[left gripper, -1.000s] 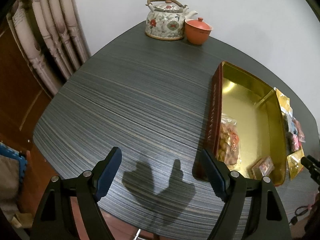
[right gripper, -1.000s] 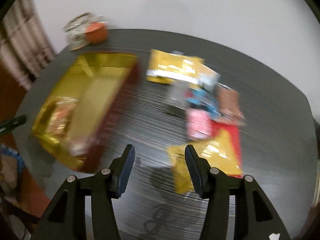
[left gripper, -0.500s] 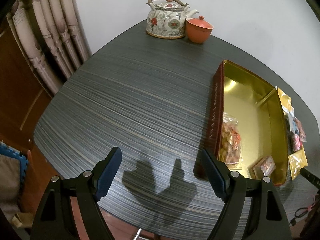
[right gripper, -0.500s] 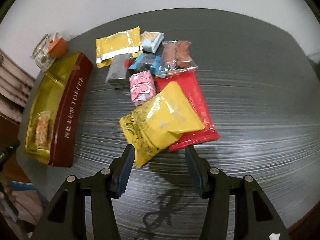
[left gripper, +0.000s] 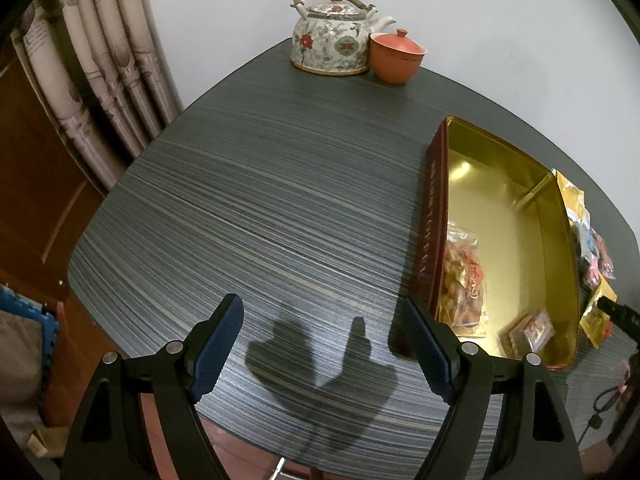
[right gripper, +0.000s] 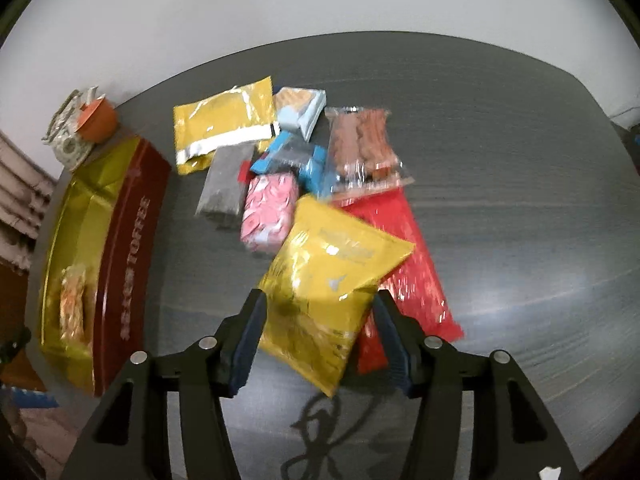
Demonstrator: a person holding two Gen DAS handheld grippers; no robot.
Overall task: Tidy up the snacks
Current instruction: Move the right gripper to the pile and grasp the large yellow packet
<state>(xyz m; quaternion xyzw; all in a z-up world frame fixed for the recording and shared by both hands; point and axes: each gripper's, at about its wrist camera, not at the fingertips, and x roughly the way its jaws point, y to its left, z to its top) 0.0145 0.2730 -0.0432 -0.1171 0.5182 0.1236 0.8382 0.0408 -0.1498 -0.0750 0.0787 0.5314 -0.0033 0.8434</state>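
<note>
A puffy yellow snack packet (right gripper: 328,280) lies on a flat red packet (right gripper: 408,264) on the dark table. My right gripper (right gripper: 319,308) straddles the yellow packet's near end; its jaws are opening and do not clearly press on it. Behind lie a pink packet (right gripper: 268,208), a grey one (right gripper: 226,184), a blue one (right gripper: 296,160), a yellow-silver one (right gripper: 224,124) and a clear bag of brown biscuits (right gripper: 362,144). The red-walled gold tin (left gripper: 432,216) holds a clear bag of snacks (left gripper: 464,280) and a small wrapped piece (left gripper: 532,330). My left gripper (left gripper: 318,320) hangs open over bare table, left of the tin.
A flowered teapot (left gripper: 332,40) and an orange lidded cup (left gripper: 396,56) stand at the table's far edge by the wall. A curtain (left gripper: 100,60) hangs past the left edge. A light-blue box (right gripper: 300,110) lies at the back of the snack pile.
The right gripper swung from the tin over to the snack pile, sank and rolled, and its jaws widened around the yellow packet. The left gripper has not moved.
</note>
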